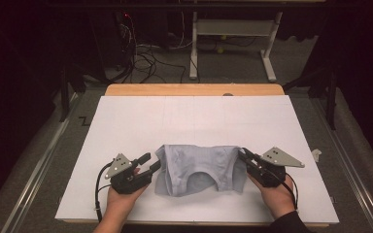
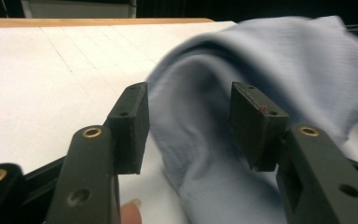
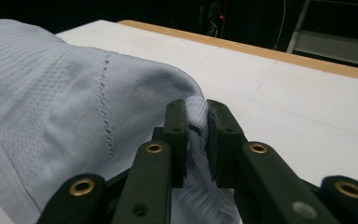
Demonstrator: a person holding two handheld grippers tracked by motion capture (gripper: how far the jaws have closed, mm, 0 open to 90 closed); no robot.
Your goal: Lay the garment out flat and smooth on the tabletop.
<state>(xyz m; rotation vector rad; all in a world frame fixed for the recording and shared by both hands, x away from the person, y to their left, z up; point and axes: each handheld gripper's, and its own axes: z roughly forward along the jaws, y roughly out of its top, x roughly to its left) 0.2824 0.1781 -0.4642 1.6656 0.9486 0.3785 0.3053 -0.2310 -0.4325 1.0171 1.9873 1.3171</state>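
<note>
While both hands sit low at the near edge of the white board (image 1: 126,121), the left gripper (image 1: 147,163) has its jaws apart, pads clear of the cloth, the folded edge of the pale blue garment (image 1: 196,170) lying loose just ahead of them. Over on the other side, the right gripper (image 1: 244,156) is pinched tight on the garment's far corner — from its own camera you can see a bunch of ribbed fabric squeezed between the two pads (image 3: 176,122).

Looking at the garment itself: it lies in the middle of the near half of the board, folded over once, neckline curve showing along its front edge, top fold still puffed up rather than flat. So my read is one fold is in, the left side is let go, and the right side is not yet released. What's left, I'd say, is dropping that right corner, smoothing the hump, and probably another fold to make it compact.

Beyond that, bare board, then the wooden table edge (image 1: 194,90), and a desk frame (image 1: 233,29) with cables (image 1: 143,56) on the floor behind.
</note>
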